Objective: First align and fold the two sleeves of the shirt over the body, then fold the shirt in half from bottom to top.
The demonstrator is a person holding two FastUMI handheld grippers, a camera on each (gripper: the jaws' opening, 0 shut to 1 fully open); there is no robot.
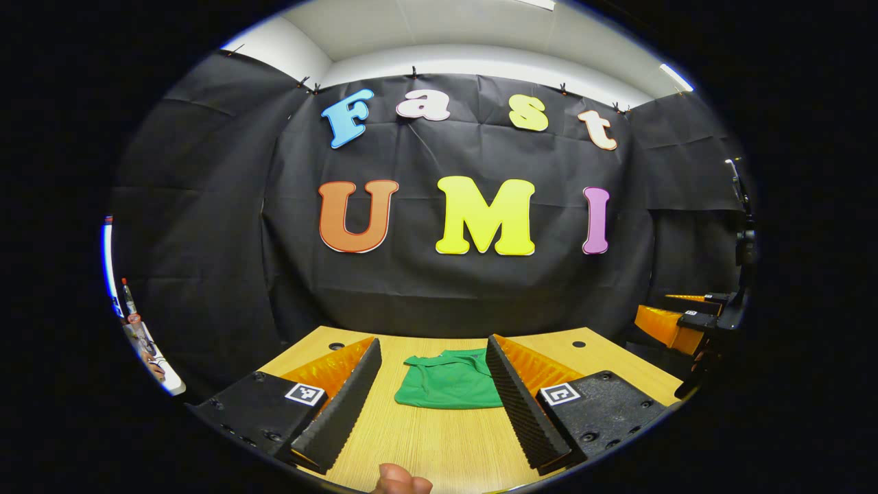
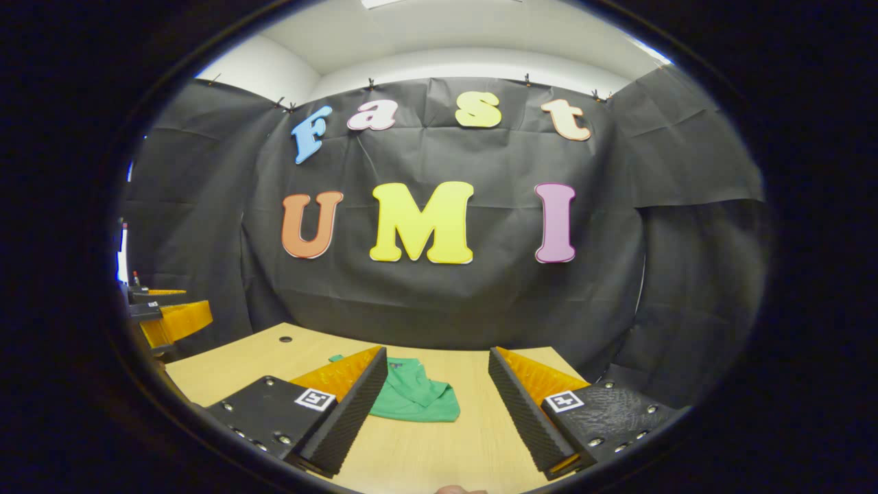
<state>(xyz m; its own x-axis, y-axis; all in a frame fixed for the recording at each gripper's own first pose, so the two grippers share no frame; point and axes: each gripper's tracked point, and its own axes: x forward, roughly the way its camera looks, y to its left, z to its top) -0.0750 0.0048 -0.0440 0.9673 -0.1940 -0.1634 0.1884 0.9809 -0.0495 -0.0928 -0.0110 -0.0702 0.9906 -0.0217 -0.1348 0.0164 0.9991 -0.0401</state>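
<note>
A green shirt (image 1: 449, 381) lies folded into a small bundle on the wooden table (image 1: 439, 439), toward its far side. In the left gripper view my left gripper (image 1: 433, 405) hangs open above the table, its fingers spread either side of the shirt and apart from it. The right gripper view shows the same shirt (image 2: 411, 398) partly behind the left finger, with my right gripper (image 2: 435, 405) open and holding nothing. At the far right of the left gripper view the other gripper (image 1: 686, 322) hangs in the air; at the far left of the right gripper view the other gripper (image 2: 168, 315) does too.
The table has two small round holes near its far corners (image 1: 336, 346) (image 1: 579, 344). Black cloth walls stand close behind and beside the table. A fingertip (image 1: 401, 480) shows at the bottom edge of the left gripper view.
</note>
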